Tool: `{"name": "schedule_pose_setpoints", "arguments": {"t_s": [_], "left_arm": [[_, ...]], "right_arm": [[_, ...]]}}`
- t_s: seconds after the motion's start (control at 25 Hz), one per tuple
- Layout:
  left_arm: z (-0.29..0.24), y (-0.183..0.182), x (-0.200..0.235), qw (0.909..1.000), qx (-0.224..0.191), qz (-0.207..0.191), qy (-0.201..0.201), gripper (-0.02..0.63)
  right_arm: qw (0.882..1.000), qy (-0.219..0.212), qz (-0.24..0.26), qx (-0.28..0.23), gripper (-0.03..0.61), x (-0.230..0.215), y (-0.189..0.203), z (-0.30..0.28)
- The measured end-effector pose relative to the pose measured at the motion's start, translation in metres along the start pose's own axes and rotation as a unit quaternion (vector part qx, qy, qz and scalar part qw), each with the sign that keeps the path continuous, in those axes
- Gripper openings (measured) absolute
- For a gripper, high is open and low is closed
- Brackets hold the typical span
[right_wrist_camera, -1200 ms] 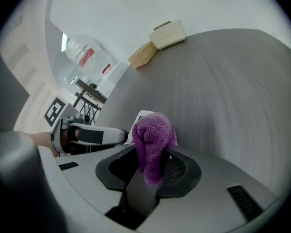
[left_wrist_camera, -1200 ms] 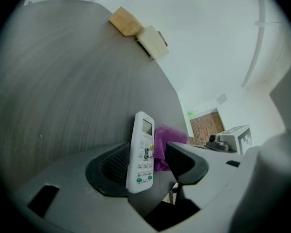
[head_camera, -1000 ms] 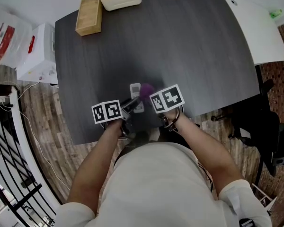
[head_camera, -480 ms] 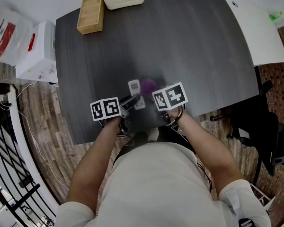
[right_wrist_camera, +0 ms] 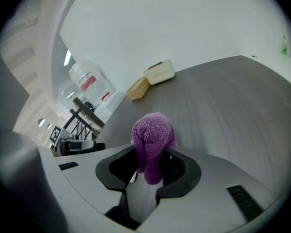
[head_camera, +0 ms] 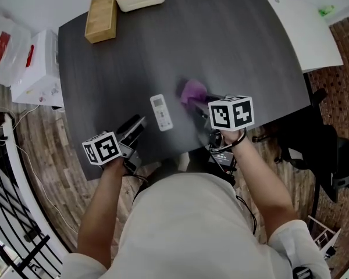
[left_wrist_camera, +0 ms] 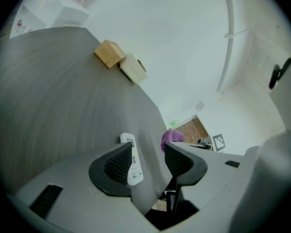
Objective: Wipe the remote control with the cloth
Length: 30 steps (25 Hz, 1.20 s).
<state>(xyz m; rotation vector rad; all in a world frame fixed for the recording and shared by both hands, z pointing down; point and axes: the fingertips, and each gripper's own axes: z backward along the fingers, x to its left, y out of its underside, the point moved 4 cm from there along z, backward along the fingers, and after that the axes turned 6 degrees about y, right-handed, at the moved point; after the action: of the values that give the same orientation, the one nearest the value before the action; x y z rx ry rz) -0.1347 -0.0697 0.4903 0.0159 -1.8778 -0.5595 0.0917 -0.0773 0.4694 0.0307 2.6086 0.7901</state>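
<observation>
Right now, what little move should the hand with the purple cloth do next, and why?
Probably swing the right gripper left and down until the purple cloth lands on the remote control. The jaws are clamped on the cloth, but it hangs beside the remote, not touching.

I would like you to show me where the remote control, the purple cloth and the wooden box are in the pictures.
remote control [head_camera: 161, 111], head view, middle of its white body.
purple cloth [right_wrist_camera: 153, 136], right gripper view, middle of the bunched fabric.
wooden box [head_camera: 101, 19], head view, middle of its top face.
</observation>
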Motion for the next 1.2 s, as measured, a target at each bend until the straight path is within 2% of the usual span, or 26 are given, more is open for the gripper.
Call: {"name": "schedule_pose_setpoints", "arguments": {"t_s": [0.08, 0.2, 0.36, 0.48, 0.6, 0.68, 0.72, 0.76, 0.84, 0.88, 0.92, 0.96, 1.0, 1.04, 1.08, 1.12, 1.2], "left_arm": [[0.019, -0.008, -0.009, 0.9991, -0.031, 0.002, 0.028, 0.163], [0.04, -0.016, -0.032, 0.9924, -0.069, -0.002, 0.101, 0.051], [0.058, -0.006, -0.072, 0.9838, -0.065, -0.03, 0.165, 0.009], [0.072, 0.01, -0.1, 0.9796, -0.07, -0.05, 0.182, 0.009], [0.086, 0.023, -0.125, 0.9753, -0.101, -0.076, 0.181, 0.011], [0.099, 0.028, -0.144, 0.9676, -0.138, -0.137, 0.161, 0.011], [0.107, 0.029, -0.157, 0.9574, -0.161, -0.194, 0.141, 0.009], [0.115, 0.032, -0.172, 0.9392, -0.183, -0.267, 0.114, 0.009], [0.128, 0.042, -0.206, 0.8829, -0.215, -0.414, 0.053, 0.009], [0.133, 0.048, -0.221, 0.8585, -0.229, -0.458, 0.03, 0.009], [0.138, 0.054, -0.233, 0.8478, -0.249, -0.468, 0.021, 0.009], [0.142, 0.061, -0.243, 0.8523, -0.273, -0.445, 0.035, 0.009], [0.145, 0.069, -0.25, 0.8651, -0.299, -0.396, 0.073, 0.009], [0.147, 0.08, -0.257, 0.876, -0.321, -0.337, 0.126, 0.009], [0.146, 0.095, -0.263, 0.8801, -0.334, -0.287, 0.177, 0.009], [0.143, 0.112, -0.27, 0.881, -0.338, -0.257, 0.209, 0.009], [0.139, 0.153, -0.281, 0.8871, -0.323, -0.251, 0.213, 0.003]], "right_arm": [[1.0, 0.004, -0.01, -0.024, 0.121, 0.004, -0.004, 0.013], [0.998, 0.005, -0.02, -0.063, 0.121, 0.013, -0.006, 0.035], [0.993, -0.006, -0.027, -0.113, 0.121, 0.029, -0.001, 0.074], [0.989, -0.024, -0.035, -0.14, 0.121, 0.04, 0.01, 0.105], [0.985, -0.04, -0.034, -0.163, 0.121, 0.046, 0.019, 0.135], [0.983, -0.042, -0.019, -0.177, 0.121, 0.048, 0.025, 0.153], [0.982, -0.042, -0.008, -0.184, 0.121, 0.048, 0.028, 0.162], [0.981, -0.043, 0.005, -0.19, 0.121, 0.048, 0.031, 0.172], [0.978, -0.048, 0.031, -0.202, 0.121, 0.047, 0.039, 0.192], [0.976, -0.052, 0.04, -0.206, 0.121, 0.046, 0.044, 0.201], [0.975, -0.058, 0.045, -0.208, 0.121, 0.044, 0.05, 0.21], [0.974, -0.065, 0.048, -0.21, 0.121, 0.043, 0.057, 0.22], [0.973, -0.074, 0.048, -0.211, 0.121, 0.04, 0.065, 0.229], [0.973, -0.083, 0.044, -0.212, 0.121, 0.038, 0.074, 0.239], [0.972, -0.092, 0.038, -0.212, 0.121, 0.035, 0.084, 0.249], [0.972, -0.101, 0.03, -0.211, 0.121, 0.032, 0.094, 0.259], [0.971, -0.121, 0.012, -0.205, 0.121, 0.029, 0.116, 0.279]]}}
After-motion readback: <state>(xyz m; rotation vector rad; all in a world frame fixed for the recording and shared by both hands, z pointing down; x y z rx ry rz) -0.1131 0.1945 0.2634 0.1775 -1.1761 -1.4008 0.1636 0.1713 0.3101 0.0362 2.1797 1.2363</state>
